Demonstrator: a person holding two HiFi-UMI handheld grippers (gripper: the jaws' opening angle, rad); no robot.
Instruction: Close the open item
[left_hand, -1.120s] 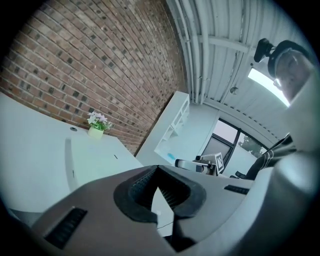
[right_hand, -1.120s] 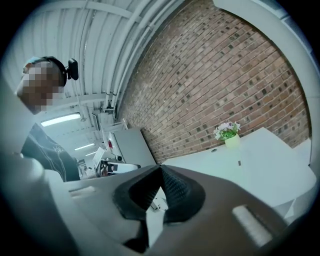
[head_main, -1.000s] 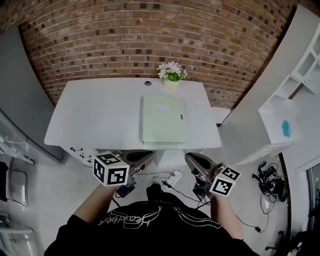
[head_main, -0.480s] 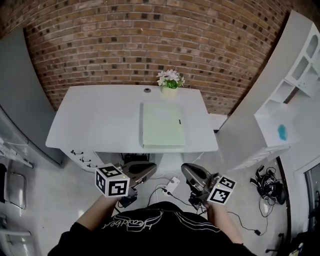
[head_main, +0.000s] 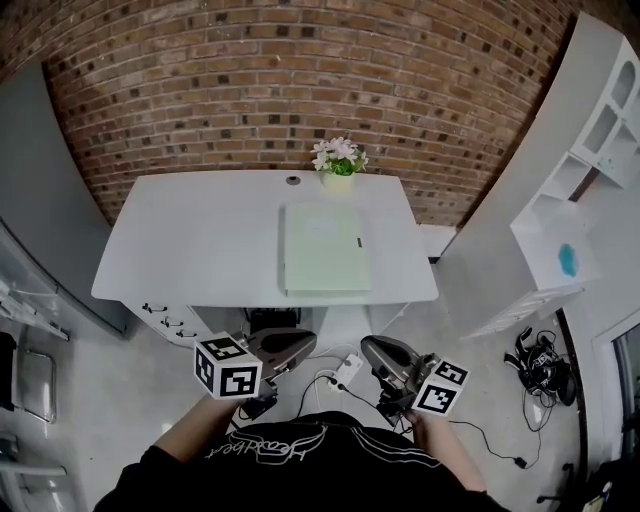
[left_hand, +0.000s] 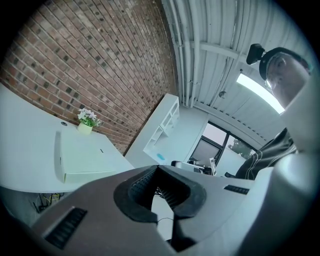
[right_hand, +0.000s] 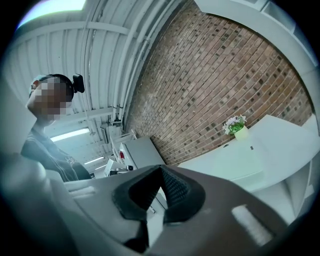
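At 7 o'clock in the head view, the left gripper (head_main: 288, 344) is held low in front of the person's dark shirt (head_main: 300, 460), off the tabletop (head_main: 190, 240) and over the floor. Its marker cube (head_main: 227, 366) faces up. In the left gripper view its ribbed pads are pressed together at the tips with nothing between them.

At the middle of the head view, toward 12 o'clock from both grippers, a pale green flat case (head_main: 325, 248) lies on the right half of the white tabletop. Its top lies flat and level and its near edge sits close to the tabletop's front edge. Beyond it, at the back edge against the brick wall (head_main: 300, 80), stands a small pot of flowers (head_main: 338, 165), with a dark round grommet (head_main: 293, 180) just to its left. On the floor between the two grippers lies a white power strip (head_main: 347, 365) with cables.

At 5 o'clock, the right gripper (head_main: 384, 352) also hangs low near the person's body, well short of the tabletop, with its marker cube (head_main: 438, 386) tilted outward. In the right gripper view its pads meet at the tips and grip nothing. At 3 o'clock stands a white shelf unit (head_main: 560, 250).
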